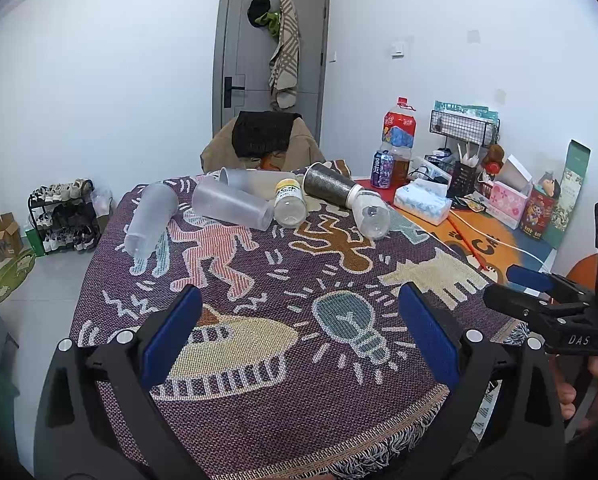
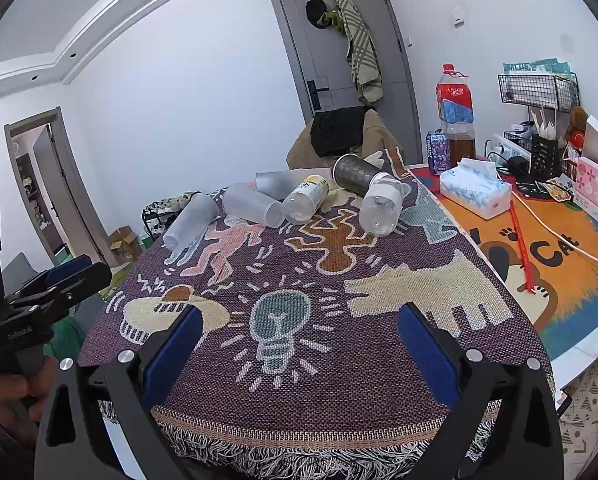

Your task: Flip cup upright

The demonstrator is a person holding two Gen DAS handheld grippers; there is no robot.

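Observation:
Three frosted plastic cups lie on their sides at the far end of the patterned cloth: one at the left (image 1: 151, 220) (image 2: 190, 220), one in the middle (image 1: 231, 204) (image 2: 253, 209), one behind (image 1: 251, 182) (image 2: 277, 182). A dark glittery cup (image 1: 329, 186) (image 2: 355, 175) also lies on its side. My left gripper (image 1: 299, 328) is open and empty over the near cloth. My right gripper (image 2: 299, 336) is open and empty too, beside it at the near edge.
Two clear bottles (image 1: 289, 202) (image 1: 373, 214) lie among the cups. A tissue pack (image 2: 477, 192), a soda can (image 2: 438, 152), a big drink bottle (image 2: 457, 116) and wire racks (image 2: 539, 92) stand on the orange mat at the right. A chair (image 1: 263, 140) is behind the table.

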